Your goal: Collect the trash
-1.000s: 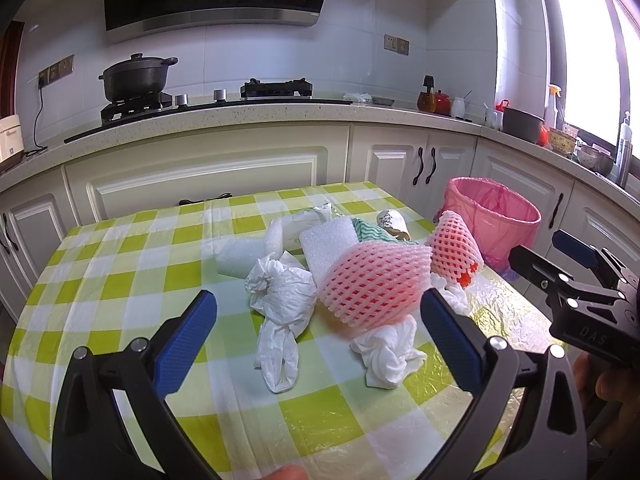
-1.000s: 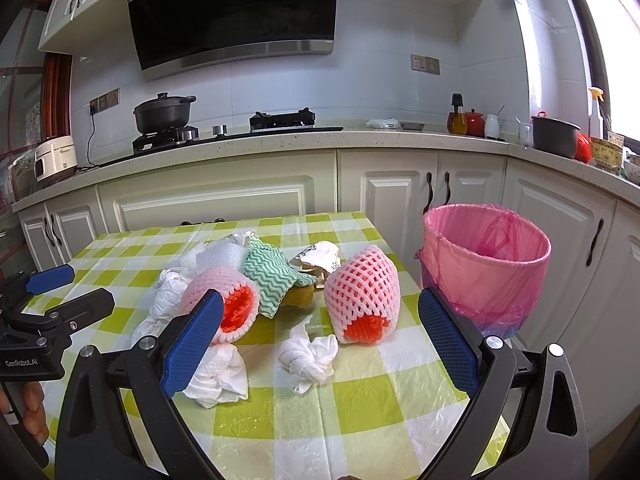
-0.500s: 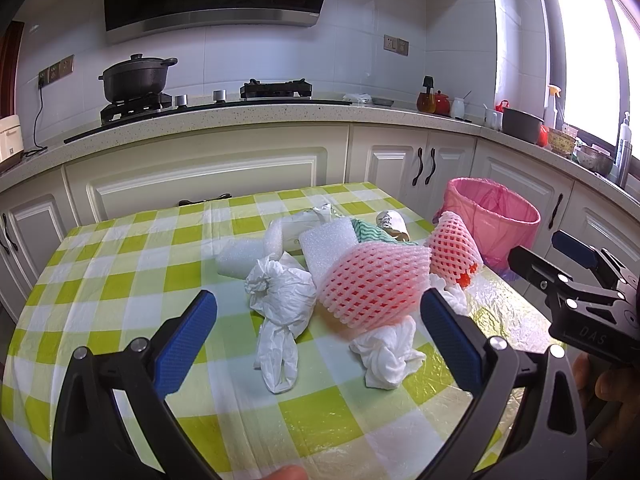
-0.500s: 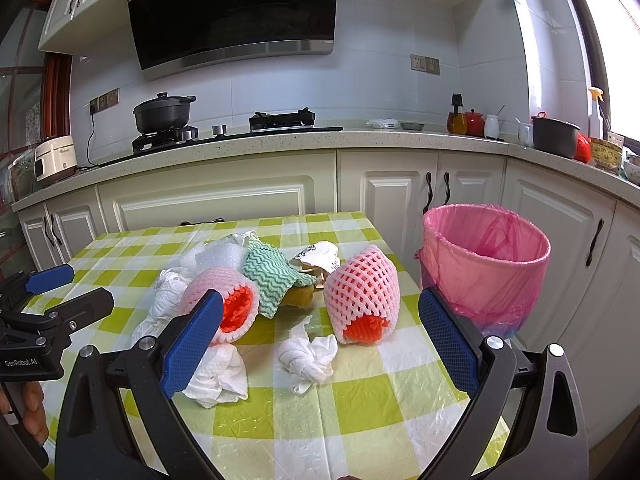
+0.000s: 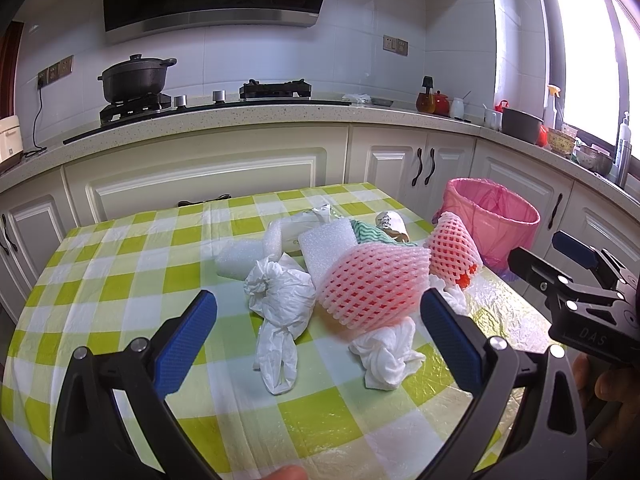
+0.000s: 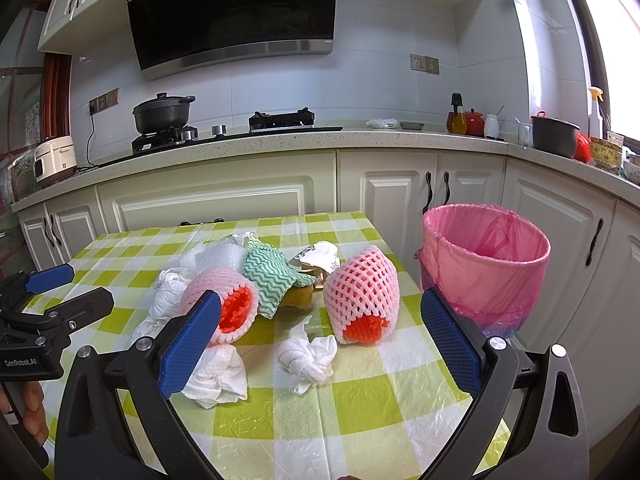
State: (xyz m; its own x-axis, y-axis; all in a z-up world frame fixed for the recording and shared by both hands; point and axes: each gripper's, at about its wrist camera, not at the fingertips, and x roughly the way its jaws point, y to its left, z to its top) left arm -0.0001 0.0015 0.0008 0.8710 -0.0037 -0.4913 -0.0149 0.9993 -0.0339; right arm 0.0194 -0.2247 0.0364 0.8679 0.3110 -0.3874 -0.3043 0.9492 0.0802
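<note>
Above the table, both tools wide, level.

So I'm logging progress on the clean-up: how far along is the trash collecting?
Nothing looks done: the pink-lined bin shows no trash inside. Nothing is in hand; the left gripper and right gripper are open and empty. Left on the checked table: two pink foam nets, crumpled white tissues, white foam pieces, a green cloth.

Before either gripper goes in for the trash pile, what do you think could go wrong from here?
The bin stands off the table's right edge, so a light foam net might drop short onto the floor. The pile overlaps, so closing on the other foam net could drag the crumpled tissue. Both open grippers, left and right, might snag the plastic table cover.
</note>
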